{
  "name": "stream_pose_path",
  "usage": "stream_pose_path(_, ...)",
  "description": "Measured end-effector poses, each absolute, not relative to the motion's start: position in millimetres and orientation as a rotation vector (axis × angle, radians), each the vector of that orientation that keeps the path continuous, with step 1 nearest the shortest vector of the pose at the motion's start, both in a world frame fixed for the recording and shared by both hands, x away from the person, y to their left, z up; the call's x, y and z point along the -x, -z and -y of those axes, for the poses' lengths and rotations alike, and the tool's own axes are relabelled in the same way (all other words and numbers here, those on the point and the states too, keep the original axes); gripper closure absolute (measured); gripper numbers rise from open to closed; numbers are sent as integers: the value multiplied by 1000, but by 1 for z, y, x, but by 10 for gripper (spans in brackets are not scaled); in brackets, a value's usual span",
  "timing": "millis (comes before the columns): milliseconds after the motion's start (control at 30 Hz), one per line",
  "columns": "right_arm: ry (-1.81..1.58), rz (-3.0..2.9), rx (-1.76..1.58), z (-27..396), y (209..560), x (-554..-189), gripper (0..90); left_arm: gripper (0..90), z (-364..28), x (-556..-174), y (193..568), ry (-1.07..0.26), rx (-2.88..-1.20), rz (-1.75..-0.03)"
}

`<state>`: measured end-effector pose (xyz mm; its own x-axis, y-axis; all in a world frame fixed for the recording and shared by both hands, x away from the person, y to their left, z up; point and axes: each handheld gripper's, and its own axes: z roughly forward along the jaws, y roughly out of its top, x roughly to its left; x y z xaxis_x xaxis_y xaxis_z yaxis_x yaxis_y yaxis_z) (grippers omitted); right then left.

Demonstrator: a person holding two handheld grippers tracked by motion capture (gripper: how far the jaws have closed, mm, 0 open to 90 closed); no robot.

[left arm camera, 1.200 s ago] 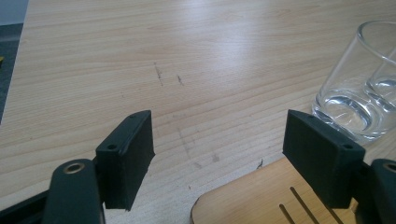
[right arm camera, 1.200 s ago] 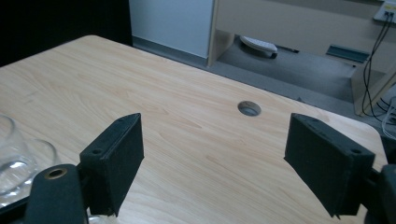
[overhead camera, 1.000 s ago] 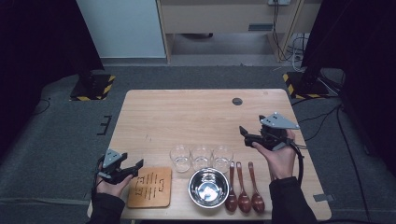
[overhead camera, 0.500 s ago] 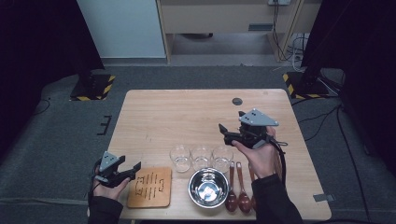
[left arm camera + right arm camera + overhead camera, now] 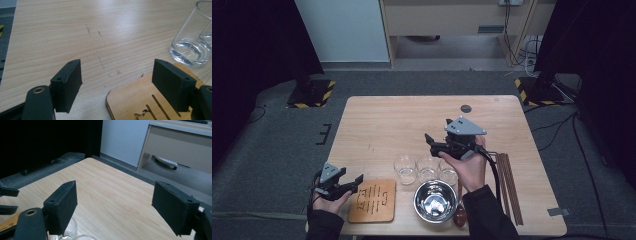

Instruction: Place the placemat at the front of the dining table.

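The right hand-held gripper [image 5: 430, 143] has moved left across the bench [image 5: 382, 120], from over the spoons to above the three glasses [image 5: 427, 169]; the left hand-held gripper [image 5: 354, 181] has stayed at the near left edge. Both stand wide open, nothing between the jaws. The glasses stand in a row just behind the steel bowl [image 5: 435, 201]. A slotted board [image 5: 373, 200] lies left of the bowl, under the left jaws; chopsticks [image 5: 508, 185] lie right.

Your three clear glasses [image 5: 428, 168] stand upright and empty in a row near the table's front edge, just behind the steel bowl [image 5: 435, 201] and touching side by side.
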<state>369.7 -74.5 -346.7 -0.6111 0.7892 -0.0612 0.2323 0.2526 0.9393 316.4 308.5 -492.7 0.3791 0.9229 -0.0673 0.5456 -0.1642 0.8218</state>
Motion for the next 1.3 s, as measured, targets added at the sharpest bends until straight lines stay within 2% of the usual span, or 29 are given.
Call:
stream_pose_path(567, -1389, -2046, -864, 26, 355, -361, 205, 263, -309, -316, 494, -583, -1836, -1274)
stream_pose_path(1300, -1430, -2147, -815, -30, 389, -342, 215, 268, -310, -316, 495, -580, -1833, -1271)
